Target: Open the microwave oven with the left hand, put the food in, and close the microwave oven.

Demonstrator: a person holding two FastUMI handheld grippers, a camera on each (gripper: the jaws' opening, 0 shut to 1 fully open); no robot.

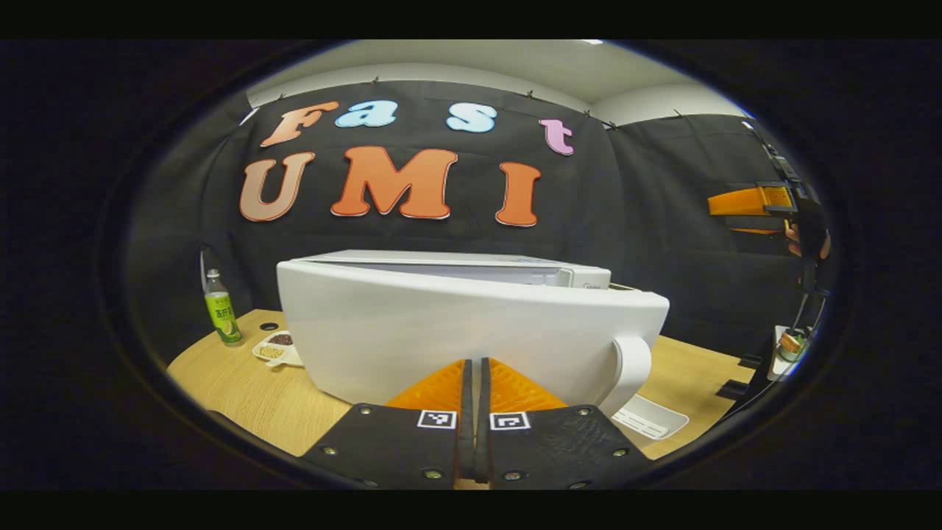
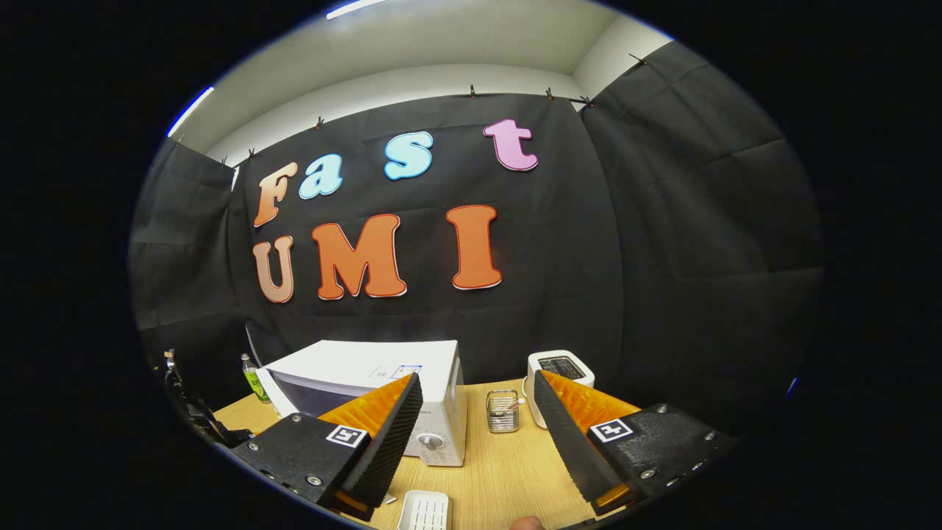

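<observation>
The white microwave (image 1: 456, 324) stands on the wooden table straight ahead of my left gripper (image 1: 475, 362). Its door (image 1: 412, 331) is ajar, swung a little out from the body, with the curved handle (image 1: 631, 368) at the right. My left gripper is shut with nothing between its fingers, its tips close against the door's outer face. The oven's inside is hidden. In the right gripper view the microwave (image 2: 383, 372) sits at centre left, and my right gripper (image 2: 478, 377) is open and empty, held above the table. The right gripper (image 1: 751, 202) also hangs high at far right, in a hand.
A green bottle (image 1: 221, 309) and a white dish of food (image 1: 276, 347) stand left of the microwave. A white tray (image 1: 651, 416) lies in front of it at the right. A toaster (image 2: 559, 368) and a wire basket (image 2: 503, 411) stand right of the oven.
</observation>
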